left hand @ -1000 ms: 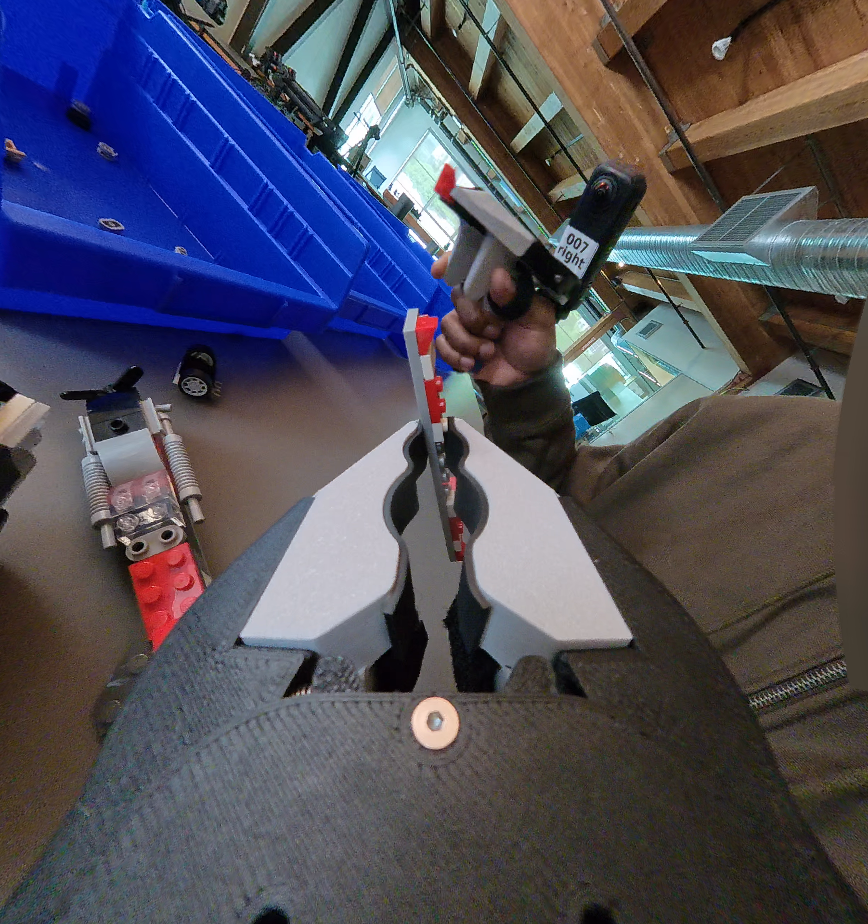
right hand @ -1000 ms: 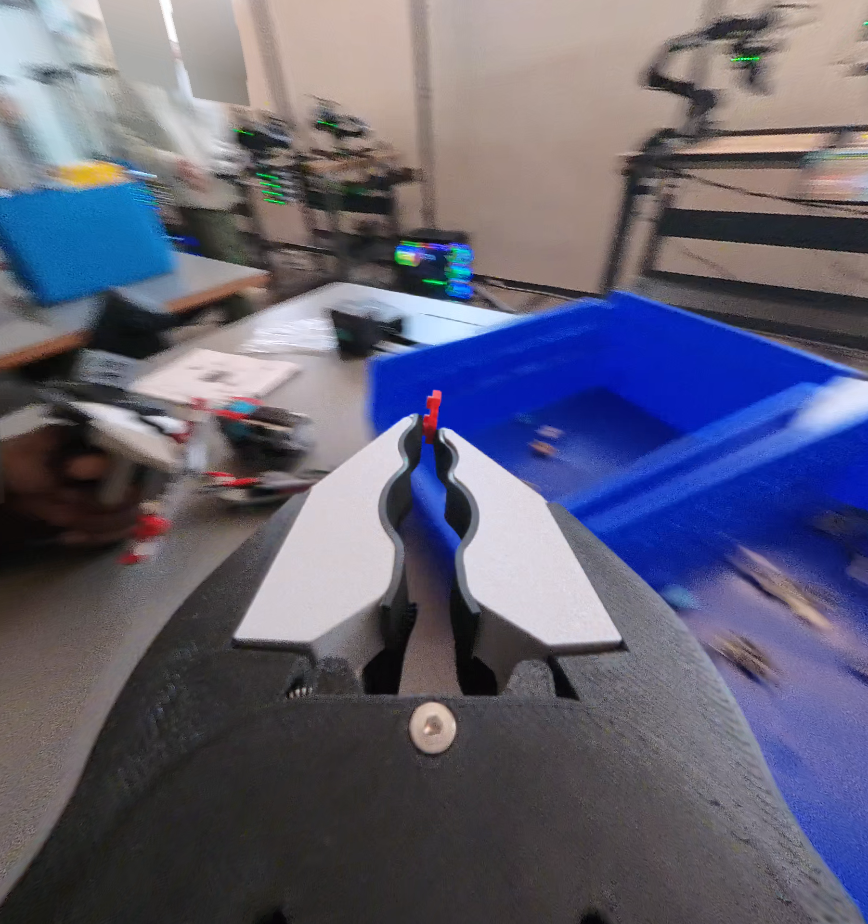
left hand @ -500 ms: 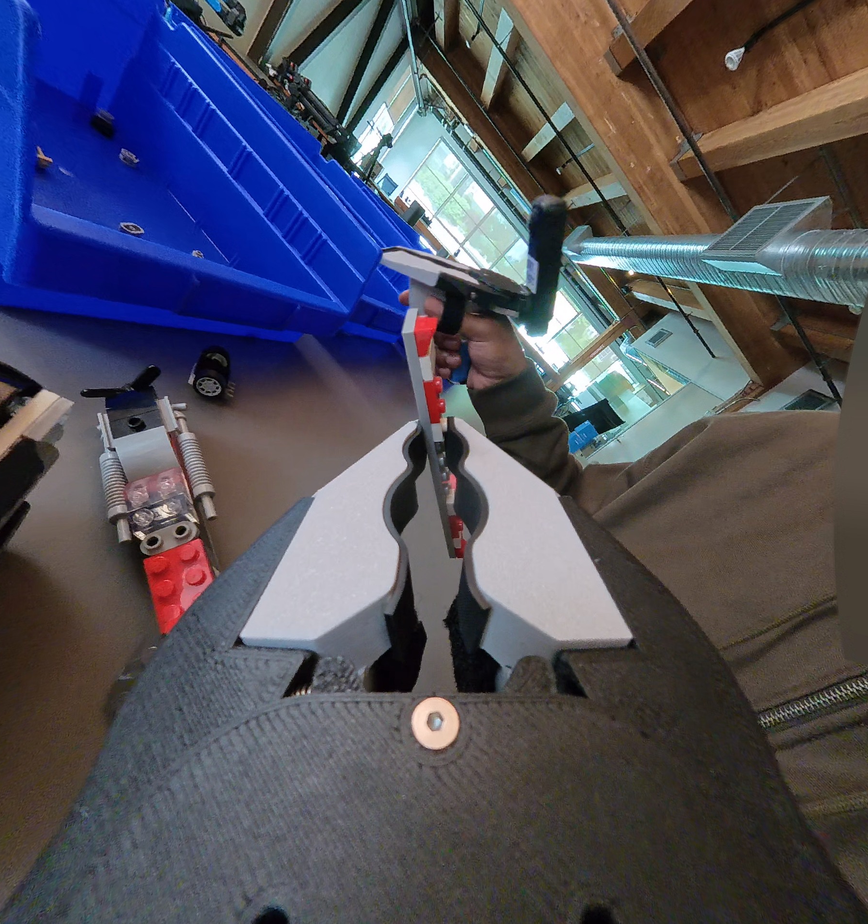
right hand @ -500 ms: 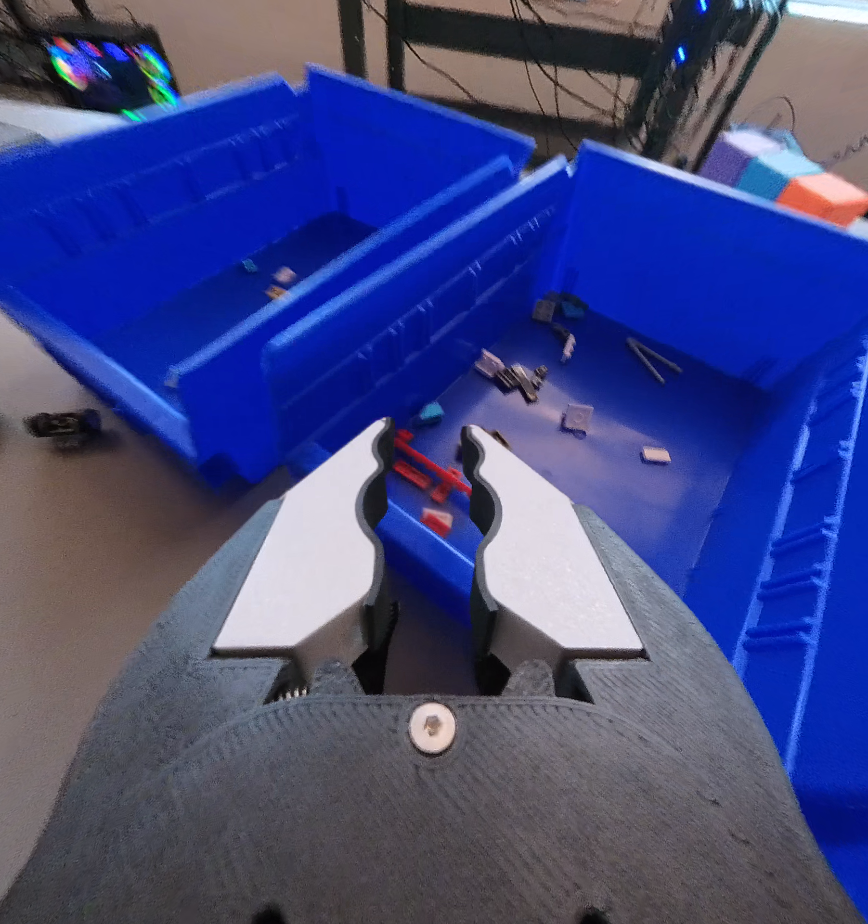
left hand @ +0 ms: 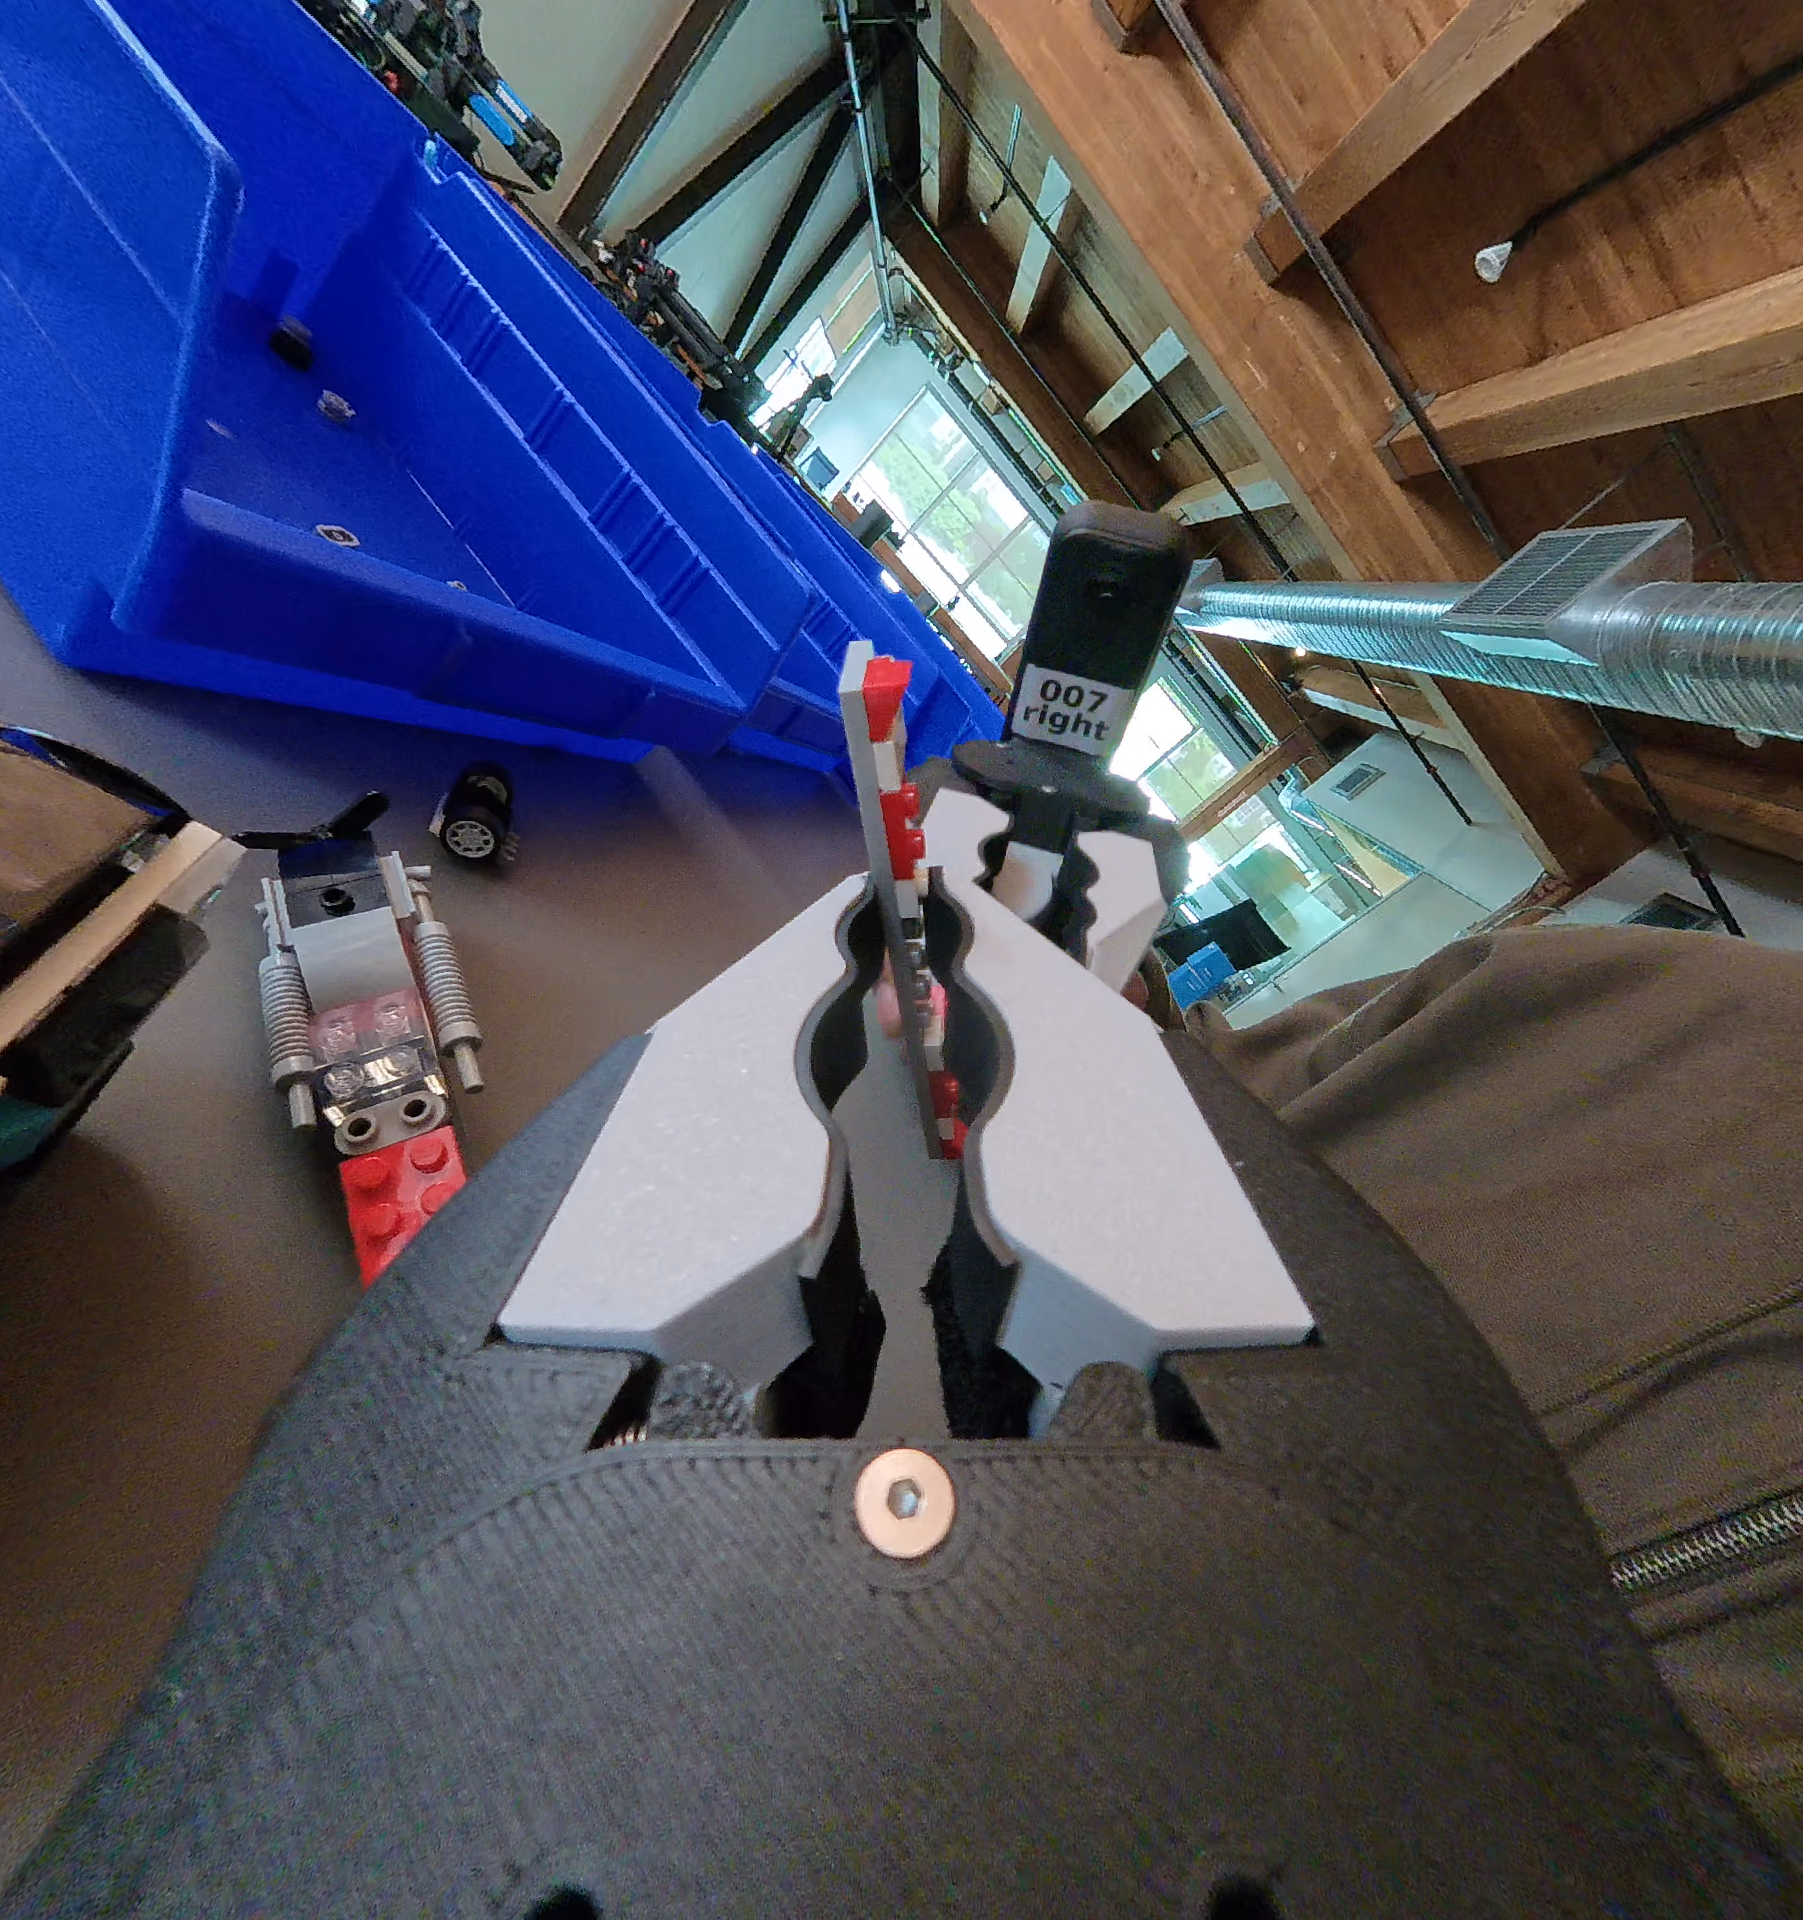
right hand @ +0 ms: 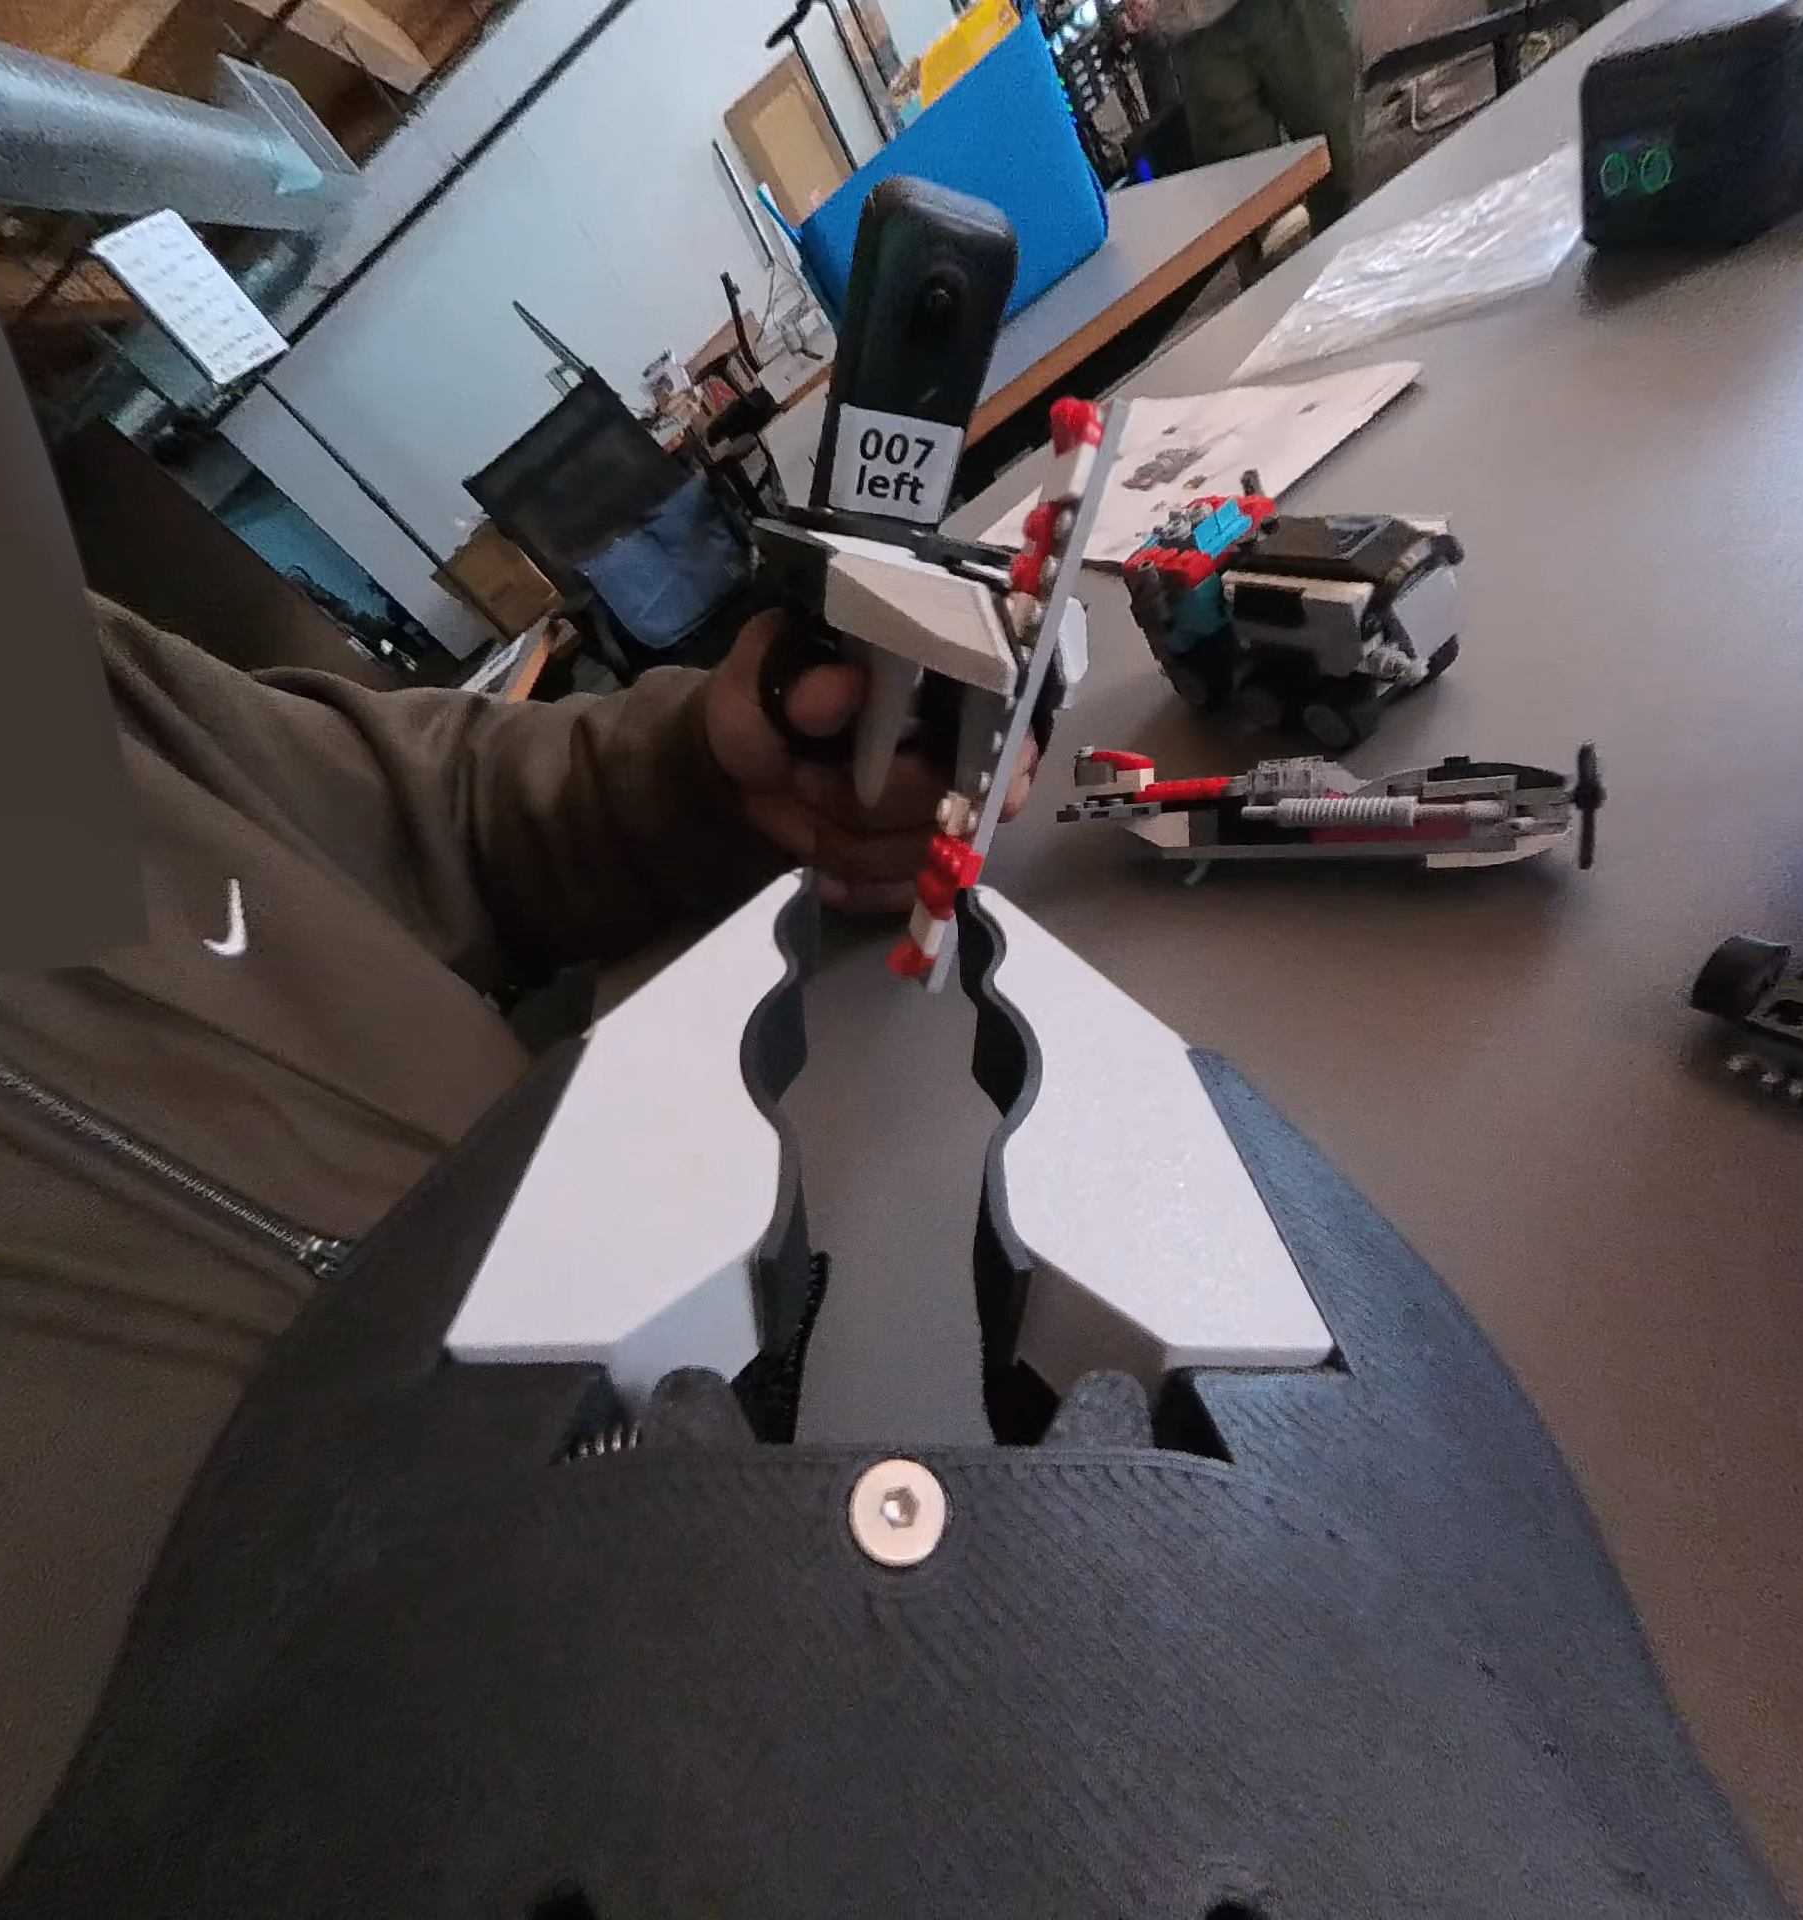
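Left gripper (left hand: 902,904) pinching a long grey brick strip (left hand: 881,790) with red and white pieces, right gripper (right hand: 881,914) spread just beside its free end.

The left gripper's fingers (left hand: 731,1039) press on the strip from both sides, and the strip stands up past the fingertips. In the right wrist view the strip (right hand: 1022,665) slants down from the left gripper (right hand: 1016,649) — its lower red-and-white tip lies between the right gripper's parted fingertips, close to one finger (right hand: 1073,1049); whether it touches cannot be told. Beyond the strip on the grey table (right hand: 1499,1143) lies a long grey, black and red brick model (right hand: 1333,816) with springs; behind that stands a bulkier brick vehicle (right hand: 1292,623). A loose wheel (left hand: 473,810) rests near the blue bins (left hand: 377,499) — these line the table's far edge.
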The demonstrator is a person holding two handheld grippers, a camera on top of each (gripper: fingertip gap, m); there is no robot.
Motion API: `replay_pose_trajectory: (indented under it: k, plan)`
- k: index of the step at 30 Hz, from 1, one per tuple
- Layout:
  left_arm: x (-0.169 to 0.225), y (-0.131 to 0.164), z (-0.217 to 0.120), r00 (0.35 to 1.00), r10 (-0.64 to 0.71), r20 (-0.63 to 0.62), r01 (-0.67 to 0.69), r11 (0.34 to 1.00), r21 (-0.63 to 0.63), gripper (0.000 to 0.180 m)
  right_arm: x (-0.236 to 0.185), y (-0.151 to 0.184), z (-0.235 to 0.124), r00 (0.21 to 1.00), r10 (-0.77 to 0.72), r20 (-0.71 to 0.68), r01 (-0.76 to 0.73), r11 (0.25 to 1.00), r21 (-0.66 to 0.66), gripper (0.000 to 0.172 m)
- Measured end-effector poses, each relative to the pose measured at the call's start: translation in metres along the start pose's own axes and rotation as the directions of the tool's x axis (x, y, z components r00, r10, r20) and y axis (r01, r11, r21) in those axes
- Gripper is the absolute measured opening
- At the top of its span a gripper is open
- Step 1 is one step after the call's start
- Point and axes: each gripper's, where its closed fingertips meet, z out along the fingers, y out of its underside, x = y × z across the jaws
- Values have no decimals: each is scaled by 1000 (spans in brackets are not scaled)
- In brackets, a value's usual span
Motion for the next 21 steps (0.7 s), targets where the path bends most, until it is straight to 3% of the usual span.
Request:
replay_pose_trajectory:
  k: [6,10,16,21]
  plan:
    - [4,0,1,1000,-1,-14,1,1000,3,8,11,1,11,997,47,-59,-46,999,8,25]
    - [4,-1,1,1000,3,-16,-2,1000,13,8,8,1,12,998,36,-47,-35,999,9,6]
    - [7,-7,0,999,-3,-35,5,999,44,9,5,-5,14,999,36,-24,-34,997,65,4]
    - [7,-11,0,993,-89,-72,93,994,65,16,1,-16,10,999,34,11,-35,990,140,4]
